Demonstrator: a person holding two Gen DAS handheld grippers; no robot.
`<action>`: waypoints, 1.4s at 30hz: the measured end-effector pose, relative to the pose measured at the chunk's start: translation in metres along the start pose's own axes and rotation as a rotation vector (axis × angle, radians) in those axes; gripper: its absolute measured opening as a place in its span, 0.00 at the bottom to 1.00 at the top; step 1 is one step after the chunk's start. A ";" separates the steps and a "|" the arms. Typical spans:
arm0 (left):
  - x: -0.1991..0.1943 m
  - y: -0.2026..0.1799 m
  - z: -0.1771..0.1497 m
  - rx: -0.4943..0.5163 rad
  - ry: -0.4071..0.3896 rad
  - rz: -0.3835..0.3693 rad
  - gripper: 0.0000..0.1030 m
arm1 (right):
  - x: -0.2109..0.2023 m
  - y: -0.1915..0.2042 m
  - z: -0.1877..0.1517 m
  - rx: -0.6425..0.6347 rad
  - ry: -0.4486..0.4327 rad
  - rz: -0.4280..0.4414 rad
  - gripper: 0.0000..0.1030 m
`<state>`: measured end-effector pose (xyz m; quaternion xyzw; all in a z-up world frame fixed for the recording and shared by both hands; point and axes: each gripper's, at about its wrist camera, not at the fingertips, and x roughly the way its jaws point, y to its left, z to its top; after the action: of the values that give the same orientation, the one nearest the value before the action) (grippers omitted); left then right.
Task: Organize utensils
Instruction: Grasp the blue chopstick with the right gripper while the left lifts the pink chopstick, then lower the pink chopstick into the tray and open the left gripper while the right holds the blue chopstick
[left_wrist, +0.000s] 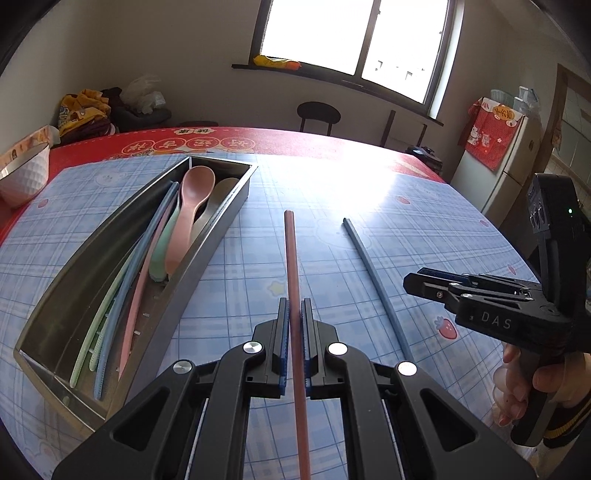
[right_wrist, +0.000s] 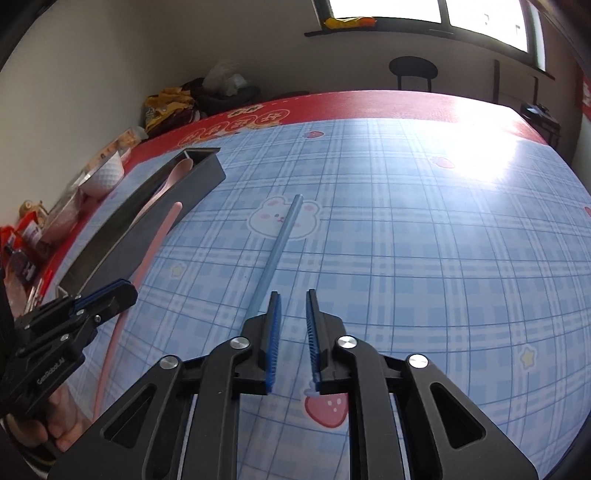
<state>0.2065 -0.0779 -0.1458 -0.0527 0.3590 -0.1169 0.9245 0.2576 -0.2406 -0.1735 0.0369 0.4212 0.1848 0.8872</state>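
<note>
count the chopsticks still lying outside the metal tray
2. The pink chopstick lies clamped in the left gripper. The blue chopstick lies loose on the tablecloth, to its right, by the open right gripper.

Open tablecloth (right_wrist: 406, 229) right of blue chopstick (right_wrist: 280, 236); tray (left_wrist: 207, 254) blocks left.

Near end of the pink chopstick (left_wrist: 295, 295) cut off by the lower picture edge, below the left claw (left_wrist: 294, 314). Near end of the blue chopstick (right_wrist: 277, 247) hidden behind the left finger of the right claw (right_wrist: 291, 306). Lower ends of the utensils in the metal tray (left_wrist: 207, 258), left of the left claw, hidden by its wall. Sunlit tabletop (right_wrist: 491, 162) beyond the right claw washed out.
</note>
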 end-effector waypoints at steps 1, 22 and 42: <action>-0.001 0.001 0.000 -0.004 -0.004 -0.002 0.06 | 0.000 0.004 0.002 -0.012 -0.006 0.000 0.35; -0.006 0.010 0.000 -0.058 -0.025 -0.033 0.06 | 0.036 0.016 0.017 -0.101 0.053 -0.075 0.10; -0.010 0.009 0.000 -0.054 -0.055 -0.042 0.06 | 0.009 0.002 0.014 -0.022 -0.082 0.047 0.06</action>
<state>0.2008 -0.0670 -0.1409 -0.0882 0.3354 -0.1252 0.9295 0.2727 -0.2348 -0.1706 0.0443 0.3816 0.2085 0.8994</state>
